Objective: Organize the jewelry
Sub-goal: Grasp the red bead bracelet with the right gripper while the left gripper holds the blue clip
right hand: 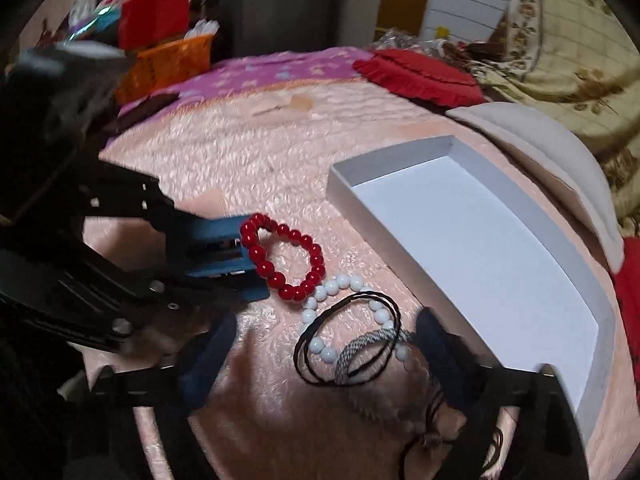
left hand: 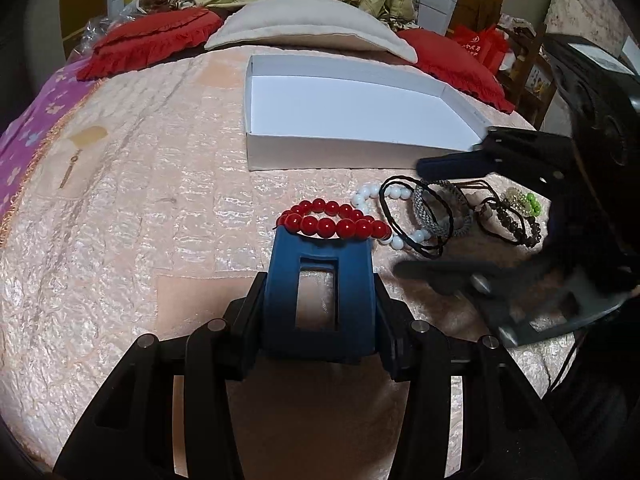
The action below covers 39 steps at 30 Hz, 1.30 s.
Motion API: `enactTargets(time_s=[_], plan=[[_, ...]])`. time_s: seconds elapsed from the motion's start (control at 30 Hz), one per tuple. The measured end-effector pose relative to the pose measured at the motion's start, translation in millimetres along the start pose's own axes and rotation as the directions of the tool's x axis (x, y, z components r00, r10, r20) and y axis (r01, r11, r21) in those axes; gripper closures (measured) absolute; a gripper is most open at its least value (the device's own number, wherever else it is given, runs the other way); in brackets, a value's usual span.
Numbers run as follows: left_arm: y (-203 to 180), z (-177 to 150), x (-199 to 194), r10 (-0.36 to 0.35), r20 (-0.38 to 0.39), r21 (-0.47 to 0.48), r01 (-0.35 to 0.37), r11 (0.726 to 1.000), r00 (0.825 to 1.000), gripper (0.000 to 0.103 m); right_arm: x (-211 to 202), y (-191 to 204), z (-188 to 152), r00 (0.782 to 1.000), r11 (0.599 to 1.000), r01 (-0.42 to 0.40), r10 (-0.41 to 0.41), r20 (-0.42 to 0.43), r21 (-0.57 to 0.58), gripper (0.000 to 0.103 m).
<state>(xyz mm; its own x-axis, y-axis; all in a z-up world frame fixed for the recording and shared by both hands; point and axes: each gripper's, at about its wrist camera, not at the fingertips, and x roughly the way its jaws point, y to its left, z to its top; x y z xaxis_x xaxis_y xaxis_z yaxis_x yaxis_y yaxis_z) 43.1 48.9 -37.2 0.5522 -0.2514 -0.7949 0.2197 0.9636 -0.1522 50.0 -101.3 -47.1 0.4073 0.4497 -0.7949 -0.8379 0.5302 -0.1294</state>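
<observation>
A red bead bracelet [left hand: 332, 222] lies on the pink bedspread, and my left gripper [left hand: 320, 240] is shut on its near edge; it also shows in the right wrist view [right hand: 286, 264], pinched by the blue fingers [right hand: 224, 252]. Beside it lie a white bead bracelet [right hand: 340, 312], black cords [right hand: 348, 344], a grey woven band [left hand: 434, 212] and dark bead bracelets [left hand: 516, 216]. My right gripper [right hand: 324, 356] is open, its fingers either side of the cords and grey band. An empty white box [left hand: 352, 112] sits behind the jewelry.
Red cushions [left hand: 152, 44] and a cream pillow [left hand: 308, 24] lie at the bed's far end. A purple blanket [left hand: 24, 136] covers the left edge. An orange basket [right hand: 168, 64] stands beyond the bed. A small key-like item [left hand: 72, 168] lies on the bedspread at left.
</observation>
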Motion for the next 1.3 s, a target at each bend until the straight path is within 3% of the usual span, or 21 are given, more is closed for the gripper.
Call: enactTargets(time_s=[0.07,0.13,0.2,0.47,0.63,0.83,1.2,1.3], plan=[[0.1,0.0,0.5,-0.001,-0.003,0.002,0.001,1.000,1.000,0.057,2.7,-1.8,1.4,1.000,0.999,-0.015,0.015,0.004,-0.032,0.047],[0.5,0.1,1.1,-0.003,-0.004,0.000,0.003,1.000,1.000,0.057,3.2,-2.6,3.1,0.999,0.999,-0.028,0.029,0.019,-0.046,0.048],[0.2,0.0,1.1,-0.004,-0.004,0.000,0.004,1.000,1.000,0.057,8.1,-3.5,5.2,0.999,0.998,-0.046,0.047,0.016,-0.050,0.059],[0.2,0.9,2.2,-0.006,-0.005,0.002,0.006,1.000,1.000,0.057,14.6,2.9,9.6,0.997,0.994,-0.071,0.074,0.025,-0.077,0.079],[-0.1,-0.5,2.6,-0.006,-0.005,0.002,0.006,1.000,1.000,0.057,14.7,7.6,11.8,0.996,0.993,-0.077,0.080,0.033,-0.090,0.079],[0.7,-0.3,3.2,-0.003,-0.004,0.001,0.003,1.000,1.000,0.058,16.1,8.6,12.3,0.993,0.991,-0.108,0.111,0.033,-0.074,0.094],[3.9,3.0,3.1,0.006,0.012,-0.018,-0.005,1.000,1.000,0.058,-12.3,-1.9,8.7,0.991,0.996,-0.088,0.086,0.099,0.017,0.095],[6.4,4.2,0.9,0.008,0.025,-0.026,-0.007,1.000,1.000,0.058,-34.4,-11.4,5.5,0.982,0.990,-0.116,0.102,0.157,0.083,0.095]])
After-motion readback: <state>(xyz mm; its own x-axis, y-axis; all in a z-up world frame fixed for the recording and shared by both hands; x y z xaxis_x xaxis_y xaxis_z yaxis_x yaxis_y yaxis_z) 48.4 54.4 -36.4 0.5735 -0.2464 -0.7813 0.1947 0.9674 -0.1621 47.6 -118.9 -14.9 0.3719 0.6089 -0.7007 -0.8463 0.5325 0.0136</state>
